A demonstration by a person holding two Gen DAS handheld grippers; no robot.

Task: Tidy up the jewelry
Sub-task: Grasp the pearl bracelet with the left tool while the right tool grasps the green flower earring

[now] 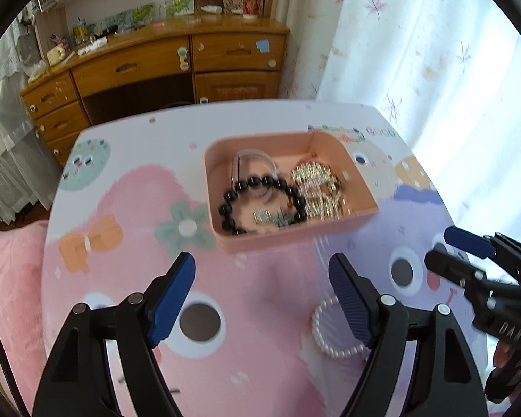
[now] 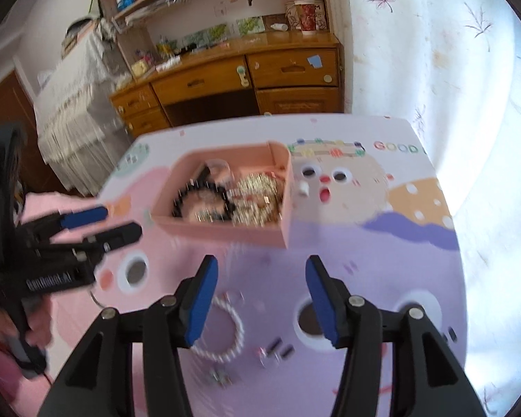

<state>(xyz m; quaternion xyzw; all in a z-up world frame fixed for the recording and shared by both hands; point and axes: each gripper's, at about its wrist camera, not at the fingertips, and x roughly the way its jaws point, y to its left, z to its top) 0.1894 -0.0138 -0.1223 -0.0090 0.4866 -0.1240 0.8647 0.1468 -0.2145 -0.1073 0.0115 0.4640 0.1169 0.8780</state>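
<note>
Already most of the jewelry sat in the pink tray (image 1: 333, 224), which stood on the cartoon-print surface (image 1: 121, 187) toward its far side. Inside: a black bead bracelet (image 1: 232, 187) on the left w/ a clear bangle (image 1: 253, 155) behind it, a heap of gold pieces (image 1: 317, 187) on the right, and a small sparkly piece (image 1: 262, 216) near the front wall.

Left hand-held gripper (image 1: 262, 300) hovered over the surface w/ its blue-padded fingers spread wide, nothing between them. A pearl bracelet (image 1: 321, 326) lay flat on the surface just inside its right finger, partly hidden by that pad; couldn't tell if the pad touched it.

Right hand-held gripper (image 2: 262, 302) was likewise spread apart and empty, above the surface in front of the tray. From its view the pearl bracelet (image 2: 232, 333) lay just beside its left finger, and a few small loose pieces (image 2: 274, 349) were scattered on the surface near the bracelet, too blurred to identify. Another small blurred item (image 2: 220, 377) lay closer to the camera.

Each hand-held gripper showed in the other's view, at the edge, apart from each other. A wooden desk (image 1: 177, 62) w/ drawers stood beyond the surface, a floral curtain (image 1: 416, 52) on the right, and pink bedding (image 1: 10, 278) on the left.
</note>
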